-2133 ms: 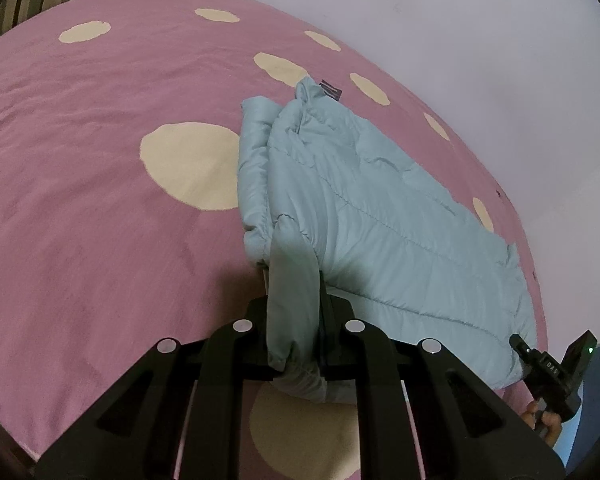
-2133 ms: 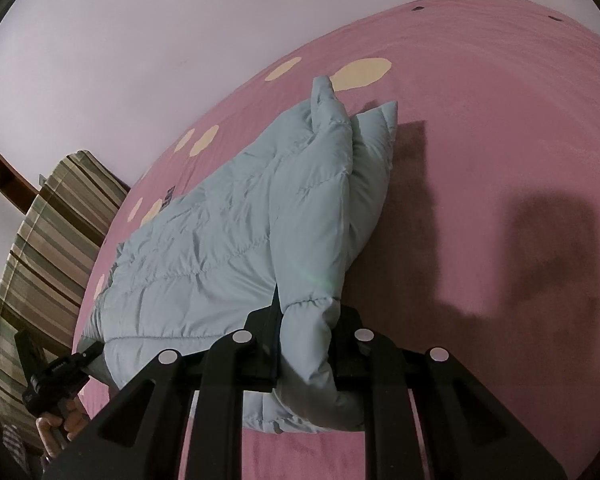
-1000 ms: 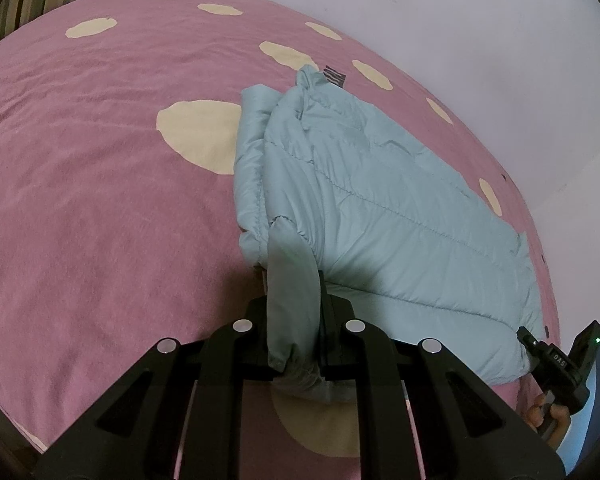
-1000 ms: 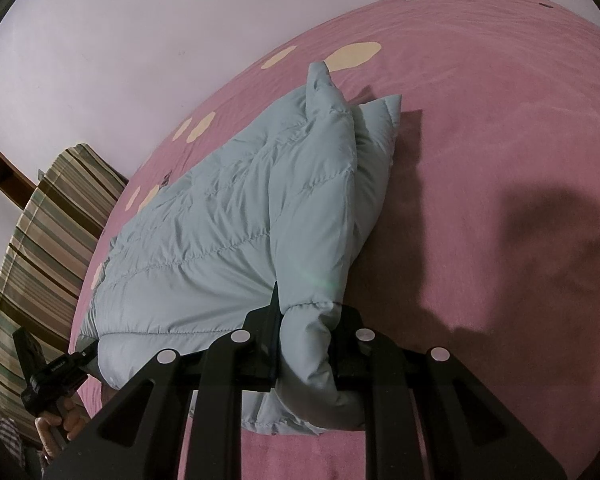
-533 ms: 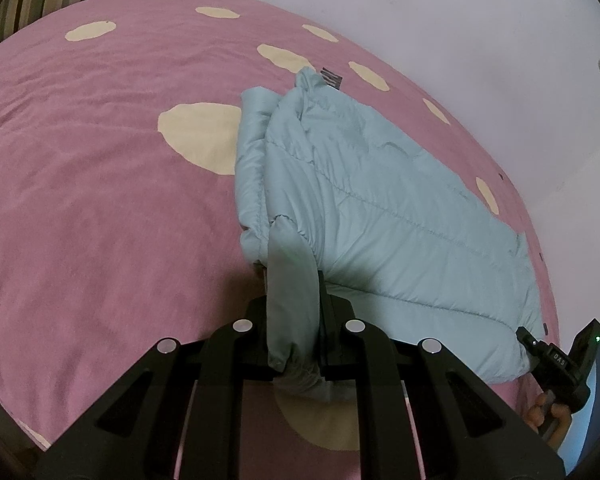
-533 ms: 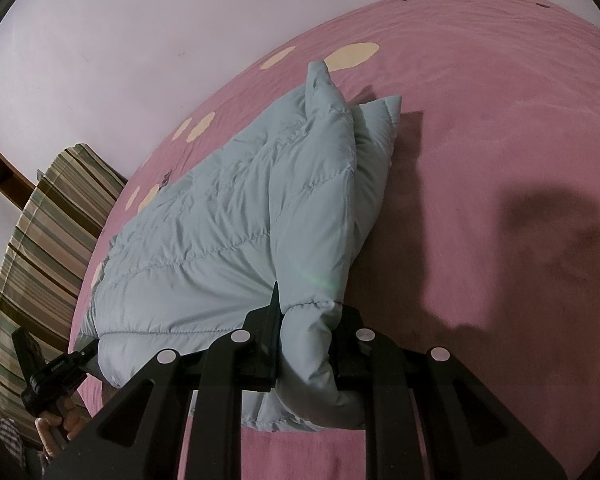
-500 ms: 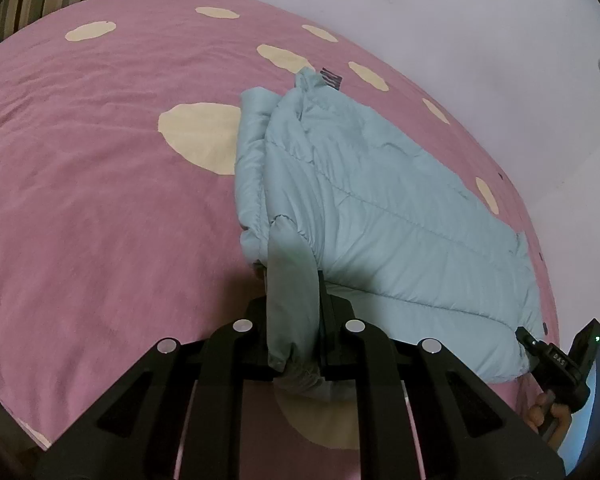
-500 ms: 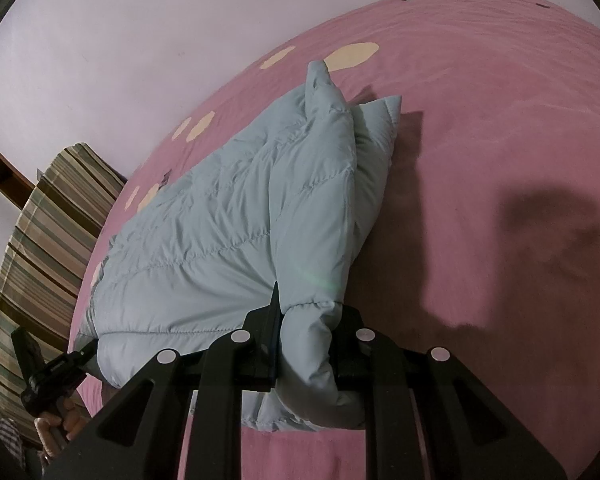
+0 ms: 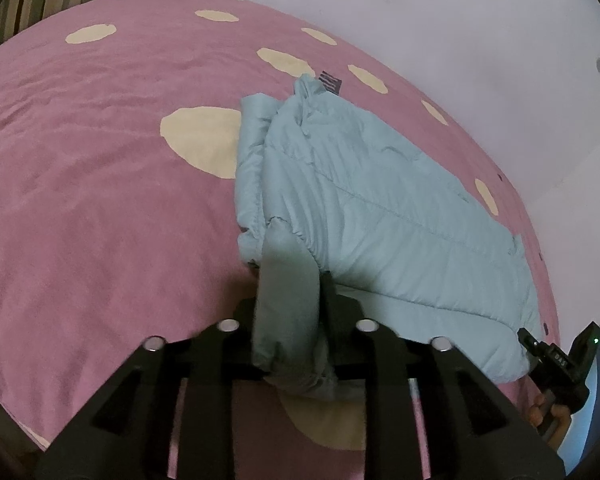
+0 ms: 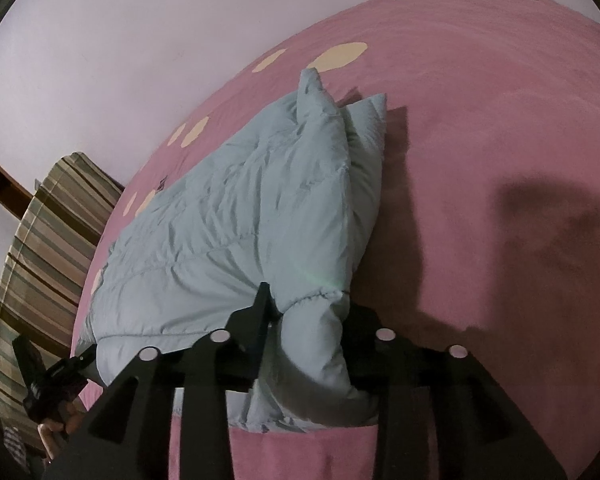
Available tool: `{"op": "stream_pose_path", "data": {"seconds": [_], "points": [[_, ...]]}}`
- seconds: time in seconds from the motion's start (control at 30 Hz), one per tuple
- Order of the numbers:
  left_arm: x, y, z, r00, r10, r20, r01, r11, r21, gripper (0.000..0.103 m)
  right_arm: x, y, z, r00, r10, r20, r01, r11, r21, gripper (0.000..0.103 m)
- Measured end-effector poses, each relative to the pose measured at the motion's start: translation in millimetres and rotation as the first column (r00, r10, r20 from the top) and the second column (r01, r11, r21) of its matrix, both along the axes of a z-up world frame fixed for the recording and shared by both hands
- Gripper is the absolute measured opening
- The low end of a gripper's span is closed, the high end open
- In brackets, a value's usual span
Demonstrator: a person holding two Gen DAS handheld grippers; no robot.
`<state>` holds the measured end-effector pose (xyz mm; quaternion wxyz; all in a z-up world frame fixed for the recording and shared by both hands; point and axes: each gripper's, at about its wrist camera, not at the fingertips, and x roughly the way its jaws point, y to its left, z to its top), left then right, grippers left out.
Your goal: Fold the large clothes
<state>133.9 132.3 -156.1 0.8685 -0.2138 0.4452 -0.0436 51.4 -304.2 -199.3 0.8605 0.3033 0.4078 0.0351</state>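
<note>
A light blue puffer jacket (image 9: 380, 200) lies folded lengthwise on a pink bedspread with cream dots (image 9: 100, 200). My left gripper (image 9: 292, 300) is shut on the jacket's near corner, a cuffed fold bunched between its jaws. My right gripper (image 10: 308, 312) is shut on the jacket's (image 10: 240, 220) other near corner. Each gripper shows small in the other's view: the right one at the lower right of the left wrist view (image 9: 556, 364), the left one at the lower left of the right wrist view (image 10: 56, 376).
A white wall (image 9: 420, 20) runs along the far side of the bed. A striped headboard or curtain (image 10: 40, 248) stands at one end. Bare pink bedspread (image 10: 500, 160) spreads beside the jacket, with a dark shadow on it.
Both grippers keep their hold on the jacket corners. The view has shifted only slightly over the last second; the jacket lies much as before.
</note>
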Motion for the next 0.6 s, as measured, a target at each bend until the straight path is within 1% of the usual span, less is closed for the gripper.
{"op": "stream_pose_path", "data": {"seconds": [0.07, 0.17, 0.23, 0.4, 0.47, 0.6], "points": [[-1, 0, 1, 1.000, 0.001, 0.005, -0.001, 1.000, -0.004, 0.046, -1, -3, 0, 1.000, -0.007, -0.002, 0.007, 1.000, 0.001, 0.041], [-1, 0, 2, 1.000, -0.008, 0.007, 0.008, 1.000, -0.010, 0.060, -4, -7, 0, 1.000, -0.016, -0.006, 0.016, 1.000, -0.002, 0.045], [1, 1, 2, 1.000, -0.018, -0.003, 0.018, 1.000, -0.024, 0.064, -7, -12, 1, 1.000, -0.025, -0.008, 0.025, 1.000, -0.005, 0.048], [2, 11, 6, 1.000, -0.027, -0.009, 0.027, 0.998, -0.062, 0.065, -13, -23, 7, 0.999, -0.052, -0.016, 0.051, 0.998, -0.035, 0.052], [2, 17, 10, 0.999, -0.033, -0.003, 0.032, 0.998, -0.060, 0.066, -16, -27, 13, 0.997, -0.070, -0.016, 0.069, 0.996, -0.062, 0.052], [8, 34, 18, 0.999, -0.032, 0.007, 0.032, 0.999, -0.033, 0.067, -16, -36, 25, 0.992, -0.120, -0.029, 0.115, 0.986, -0.121, 0.052]]}}
